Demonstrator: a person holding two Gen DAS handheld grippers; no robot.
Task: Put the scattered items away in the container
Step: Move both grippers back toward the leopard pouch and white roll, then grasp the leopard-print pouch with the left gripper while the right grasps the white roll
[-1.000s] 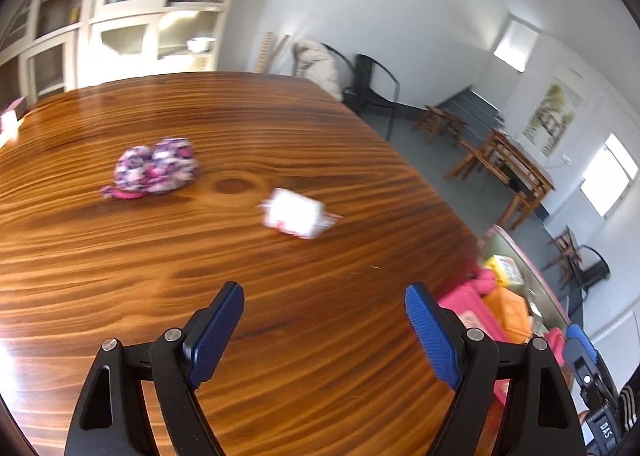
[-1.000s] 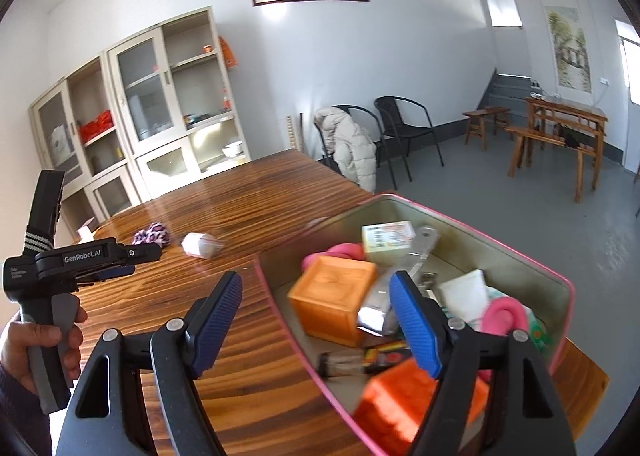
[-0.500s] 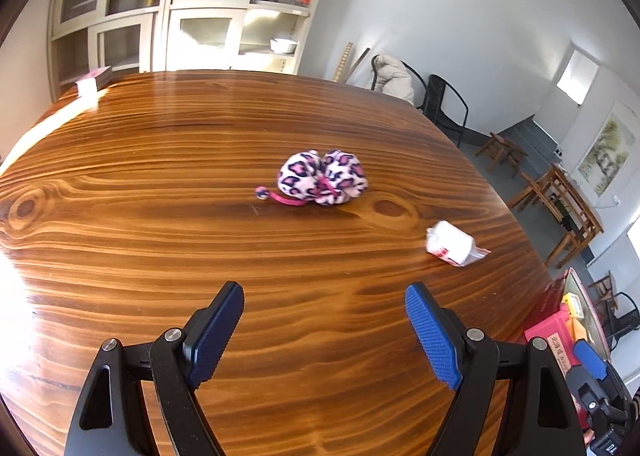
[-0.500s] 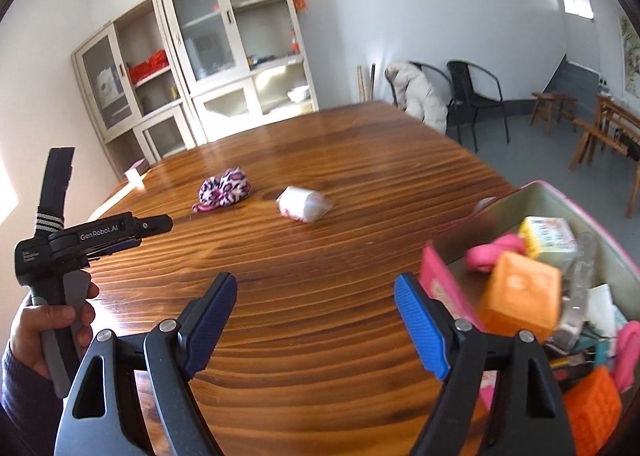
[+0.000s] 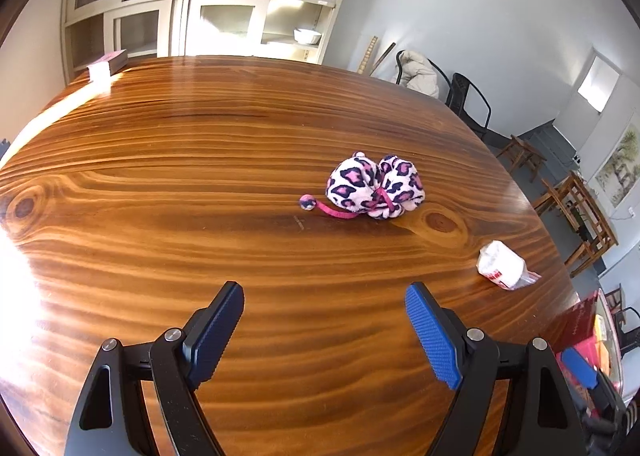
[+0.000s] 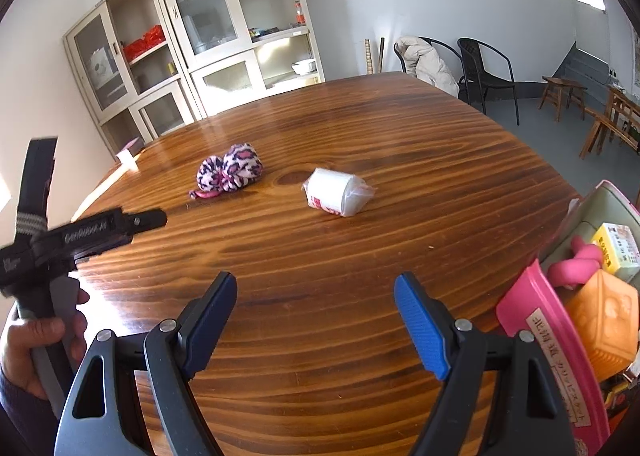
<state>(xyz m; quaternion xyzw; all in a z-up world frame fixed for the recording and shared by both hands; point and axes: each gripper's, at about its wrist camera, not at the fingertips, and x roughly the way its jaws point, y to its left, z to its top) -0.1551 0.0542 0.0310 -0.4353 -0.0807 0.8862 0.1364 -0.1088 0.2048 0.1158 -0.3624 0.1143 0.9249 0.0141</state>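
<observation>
Left gripper [image 5: 325,308] gapes empty over the wooden table [image 5: 160,216]; leopard-print pouch [image 5: 376,188] lies ahead of its fingertips. Right gripper [image 6: 315,298], jaws just widened, holds nothing; wrapped white packet [image 6: 336,192] ahead, pink-rimmed container [image 6: 548,336] beside its right finger

Glass-door cabinets [image 6: 192,52], 2 black chairs [image 6: 486,68]

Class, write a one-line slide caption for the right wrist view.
Open right gripper faces a leopard-print pouch and white packet on the table.
</observation>
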